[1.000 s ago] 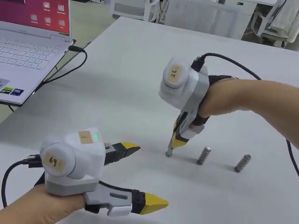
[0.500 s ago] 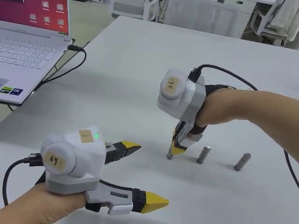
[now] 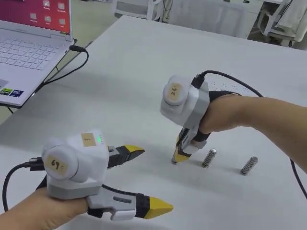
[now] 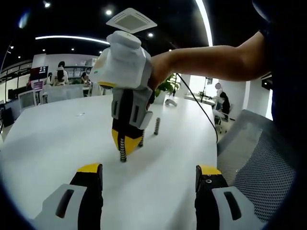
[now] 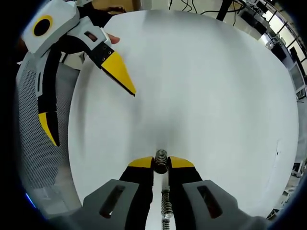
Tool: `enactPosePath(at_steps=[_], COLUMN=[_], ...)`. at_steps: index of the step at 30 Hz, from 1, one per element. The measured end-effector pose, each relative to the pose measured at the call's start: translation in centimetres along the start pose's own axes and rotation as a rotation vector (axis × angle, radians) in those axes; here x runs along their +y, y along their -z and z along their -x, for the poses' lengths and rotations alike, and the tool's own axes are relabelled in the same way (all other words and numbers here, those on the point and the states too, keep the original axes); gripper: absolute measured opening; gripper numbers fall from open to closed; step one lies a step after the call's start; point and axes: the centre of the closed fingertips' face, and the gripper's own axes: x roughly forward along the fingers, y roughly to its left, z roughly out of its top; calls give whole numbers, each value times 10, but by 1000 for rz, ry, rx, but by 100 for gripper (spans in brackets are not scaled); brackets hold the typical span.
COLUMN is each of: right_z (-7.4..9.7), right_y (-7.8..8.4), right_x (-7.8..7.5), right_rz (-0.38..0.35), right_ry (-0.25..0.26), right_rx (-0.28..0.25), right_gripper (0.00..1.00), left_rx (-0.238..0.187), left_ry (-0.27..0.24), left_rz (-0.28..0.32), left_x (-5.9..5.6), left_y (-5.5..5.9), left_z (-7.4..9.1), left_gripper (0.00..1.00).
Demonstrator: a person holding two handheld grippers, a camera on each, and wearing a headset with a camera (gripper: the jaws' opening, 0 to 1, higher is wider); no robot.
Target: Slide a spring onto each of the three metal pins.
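Yellow jaw tips of the right gripper [image 5: 160, 163] are clenched on a spring [image 5: 161, 160], pinching it near its upper end. The coil stands upright beneath them with its foot on the white table [image 3: 129, 72]; whether a pin runs inside it cannot be told. Just to the right in the head view, a second spring [image 3: 209, 158] and a third spring [image 3: 249, 166] stand on the table, apart from each other. Nearer the person, the left gripper [image 3: 153, 179] hovers with its jaws spread wide and nothing between them, pointing toward the held spring. At far left sits an open laptop [image 3: 29, 43] with a black cable [image 3: 72, 67] plugged in.
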Motion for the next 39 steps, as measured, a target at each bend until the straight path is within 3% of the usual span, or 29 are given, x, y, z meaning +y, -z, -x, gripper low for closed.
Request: enactPosePath(at_steps=[9,23,39], right_z=[0,11,52], right_y=[2,4,3], right_x=[1,-1,-3], right_rz=[8,-12,-77], right_ry=[2,24,82], right_rx=[10,-25,-166], right_gripper=[12,18,20], left_rx=[-1,4,6], left_ry=[-1,1,6], left_rz=[-2,-5,-16], left_x=[0,-1,-4], left_y=[0,-1,-6], left_z=[1,1,-1], left_gripper=[76,76,77])
